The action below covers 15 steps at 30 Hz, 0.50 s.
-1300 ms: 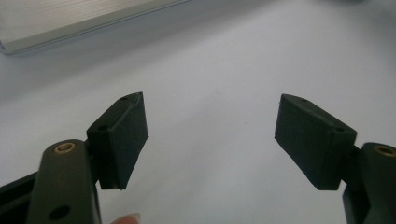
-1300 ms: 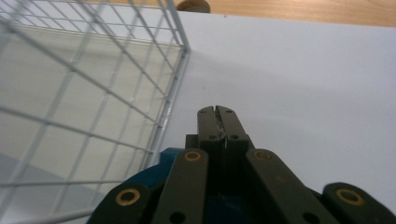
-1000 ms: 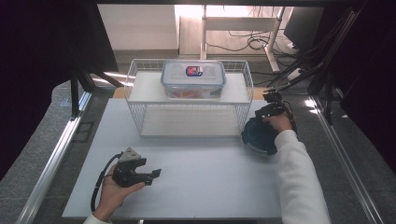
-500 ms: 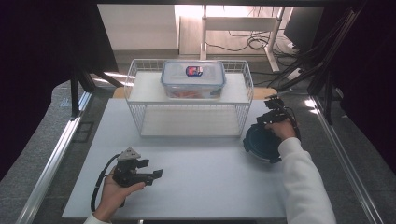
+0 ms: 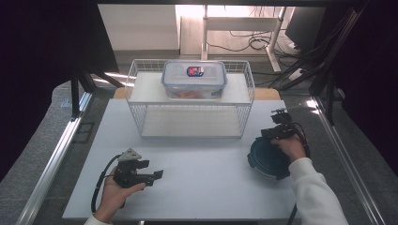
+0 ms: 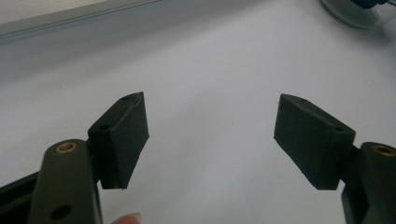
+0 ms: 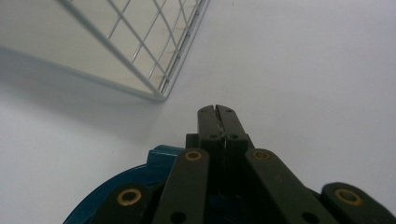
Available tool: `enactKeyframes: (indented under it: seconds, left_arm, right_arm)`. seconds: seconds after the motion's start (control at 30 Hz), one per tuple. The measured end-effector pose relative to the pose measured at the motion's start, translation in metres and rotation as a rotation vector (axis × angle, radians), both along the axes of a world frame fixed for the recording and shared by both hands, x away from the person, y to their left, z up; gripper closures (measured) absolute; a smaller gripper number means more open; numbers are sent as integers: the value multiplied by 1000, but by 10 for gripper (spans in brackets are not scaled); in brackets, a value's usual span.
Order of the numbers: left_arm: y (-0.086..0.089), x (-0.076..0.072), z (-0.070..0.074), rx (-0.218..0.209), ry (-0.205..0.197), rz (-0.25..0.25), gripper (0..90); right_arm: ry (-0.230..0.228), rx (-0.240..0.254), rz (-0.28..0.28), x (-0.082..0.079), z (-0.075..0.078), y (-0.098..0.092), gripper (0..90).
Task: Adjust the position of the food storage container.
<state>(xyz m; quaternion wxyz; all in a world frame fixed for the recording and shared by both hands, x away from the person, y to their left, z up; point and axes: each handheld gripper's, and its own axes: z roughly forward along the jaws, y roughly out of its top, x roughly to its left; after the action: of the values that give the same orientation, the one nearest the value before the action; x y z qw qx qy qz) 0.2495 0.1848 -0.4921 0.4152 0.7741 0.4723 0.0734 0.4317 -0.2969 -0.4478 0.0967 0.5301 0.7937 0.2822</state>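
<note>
The right gripper point(image 5: 280, 132) has shifted the round blue lid point(image 5: 268, 157) leftward, jaws clamped on its rim; left gripper point(image 5: 157, 175) rests wide open.

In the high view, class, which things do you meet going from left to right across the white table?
Left gripper → wire rack with a lidded box on top → round blue container → right gripper.
</note>
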Motion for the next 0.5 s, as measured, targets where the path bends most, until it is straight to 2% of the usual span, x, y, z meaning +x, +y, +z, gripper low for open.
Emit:
enactKeyframes:
  seconds: [0.17,0.2,0.27,0.3,0.33,0.43,0.5]
  left_arm:
    - [0,3,-2,3,7,1,256]
    - [1,3,-2,1,8,5,256]
    - [2,4,-1,4,7,6,256]
    - [3,4,-1,2,6,9,256]
    - [3,4,-2,0,6,12,256]
    - [4,4,-2,2,6,11,256]
    - [3,4,-2,5,6,8,256]
  right_arm:
    - [-5,13,-17,-6,3,-2,892]
    - [-24,19,-20,-8,5,-5,892]
    - [-54,58,-33,-14,14,-13,891]
    - [-89,72,-40,-21,22,-23,891]
    - [-89,72,-40,-21,22,-23,891]
    - [-115,73,-60,-33,31,-43,891]
    - [-112,55,-81,-43,32,-58,891]
